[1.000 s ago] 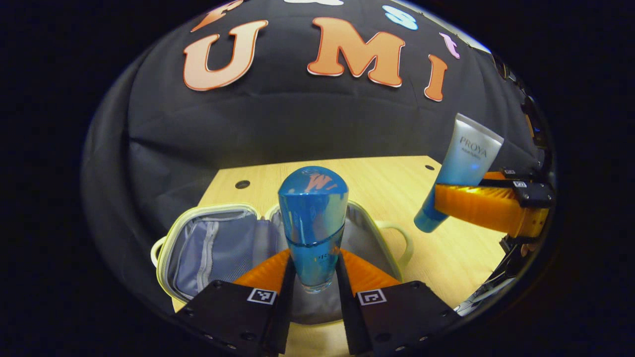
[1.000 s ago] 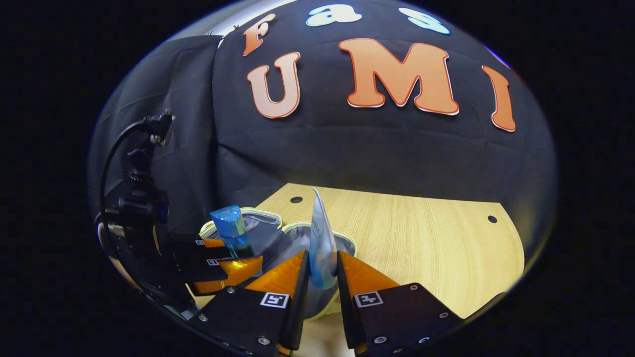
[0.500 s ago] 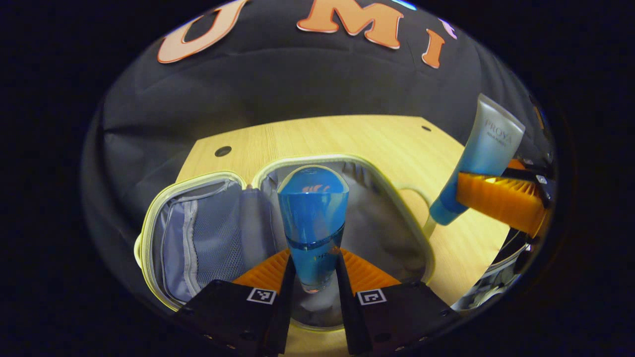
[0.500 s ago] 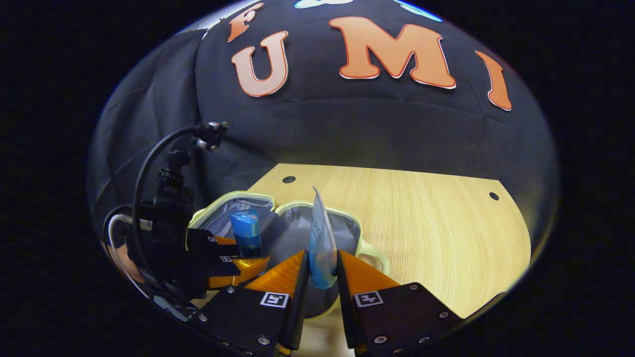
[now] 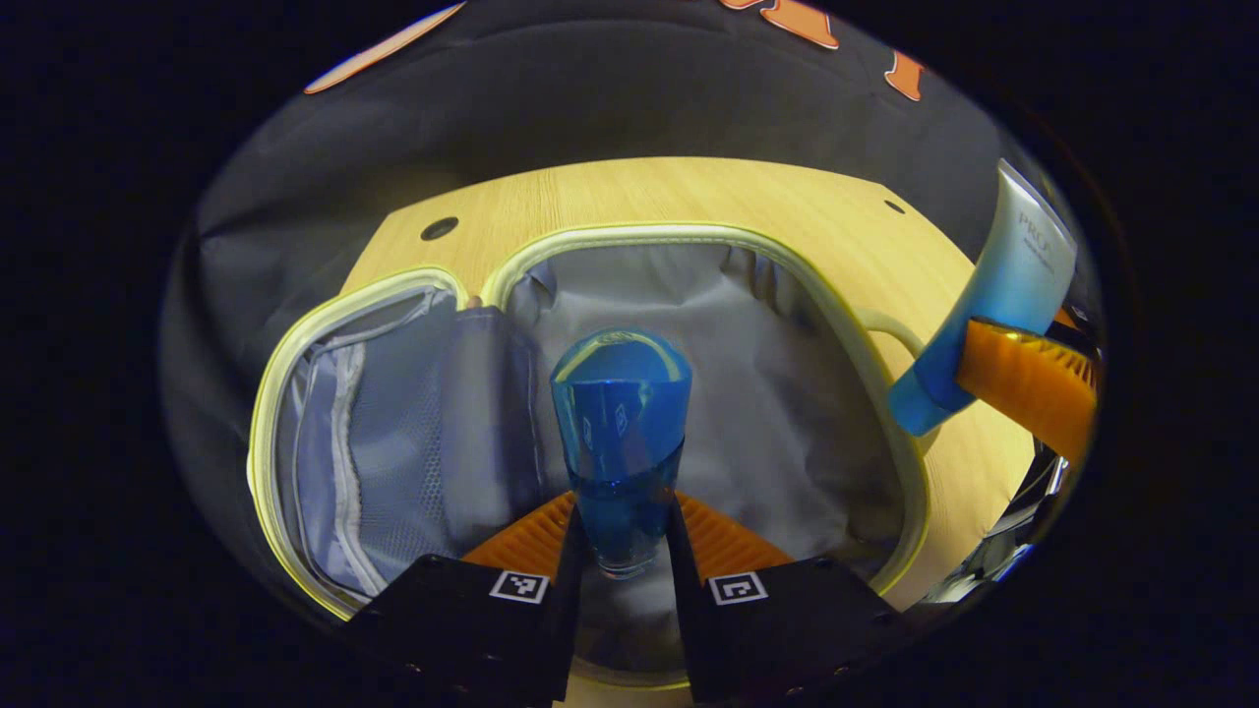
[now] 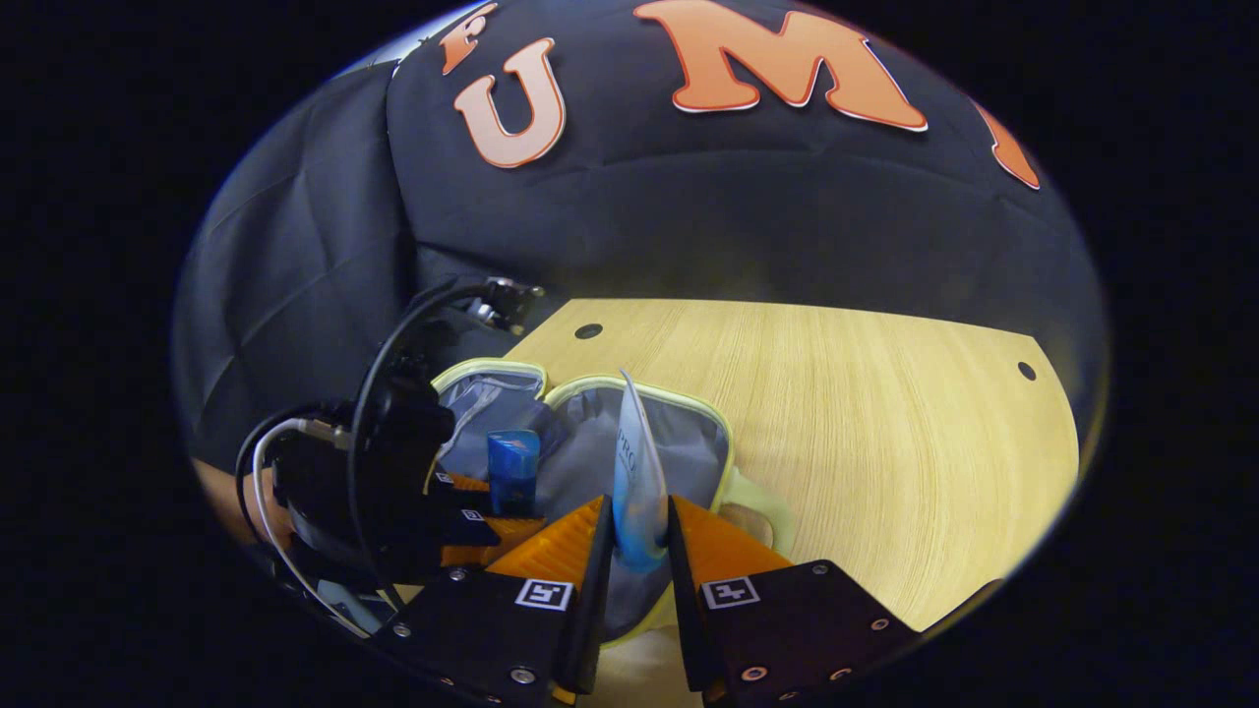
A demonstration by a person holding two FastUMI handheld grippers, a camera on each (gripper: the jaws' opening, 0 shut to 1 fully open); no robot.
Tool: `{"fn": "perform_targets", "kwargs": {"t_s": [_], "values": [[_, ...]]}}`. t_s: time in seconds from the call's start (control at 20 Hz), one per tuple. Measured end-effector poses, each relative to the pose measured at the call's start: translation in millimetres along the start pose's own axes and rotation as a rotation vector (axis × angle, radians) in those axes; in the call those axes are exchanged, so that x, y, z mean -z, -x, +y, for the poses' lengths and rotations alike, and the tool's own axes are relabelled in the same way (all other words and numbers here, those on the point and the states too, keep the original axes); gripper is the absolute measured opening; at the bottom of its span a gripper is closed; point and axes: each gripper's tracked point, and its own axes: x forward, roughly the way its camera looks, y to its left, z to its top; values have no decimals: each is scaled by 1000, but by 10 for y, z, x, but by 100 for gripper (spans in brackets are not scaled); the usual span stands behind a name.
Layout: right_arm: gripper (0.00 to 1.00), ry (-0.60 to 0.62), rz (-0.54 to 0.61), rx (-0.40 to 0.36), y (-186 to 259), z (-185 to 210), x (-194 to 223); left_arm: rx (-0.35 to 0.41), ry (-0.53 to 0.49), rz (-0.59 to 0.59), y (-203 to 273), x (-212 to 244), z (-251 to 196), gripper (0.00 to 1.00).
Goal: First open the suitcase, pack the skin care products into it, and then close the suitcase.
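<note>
The small suitcase (image 5: 836, 305) lies open on the wooden table, pale yellow rim, grey lining; its mesh-pocket half (image 5: 384, 442) is to the left. My left gripper (image 5: 622, 546) is shut on a blue bottle (image 5: 620, 433), held upright over the right-hand compartment. In the right gripper view the suitcase (image 6: 689, 433) sits ahead and below. My right gripper (image 6: 639, 546) is shut on a white-and-blue tube (image 6: 637, 472), edge-on between the fingers. In the left gripper view that tube (image 5: 993, 305) hangs cap down over the case's right rim. The blue bottle (image 6: 511, 470) appears left of the tube.
The wooden table (image 6: 866, 423) stretches bare to the right of the case, with small round holes near its far corners. Black cloth walls close the booth behind. The case's side handle (image 5: 890, 329) sticks out toward the right gripper. A cable (image 6: 393, 354) loops above the left gripper.
Both grippers have come down and forward over the open suitcase, each carrying its product. The case looks larger and closer in the left gripper view; the bottle now sits low above the lining.
</note>
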Motion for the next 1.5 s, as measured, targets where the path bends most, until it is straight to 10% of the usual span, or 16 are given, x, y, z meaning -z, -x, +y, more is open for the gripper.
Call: {"fn": "perform_targets", "kwargs": {"t_s": [0.6,0.95,1.5], "values": [[34,-82,124,-117,-277,-7,222,-81,54,25,-208,-28,38,48],[34,-115,256,-121,-581,134,468,-223,38,-214,550,-512,450,50],[34,-211,373,-5,-804,158,607,-482,203,-468,1779,-536,1507,82]]}}
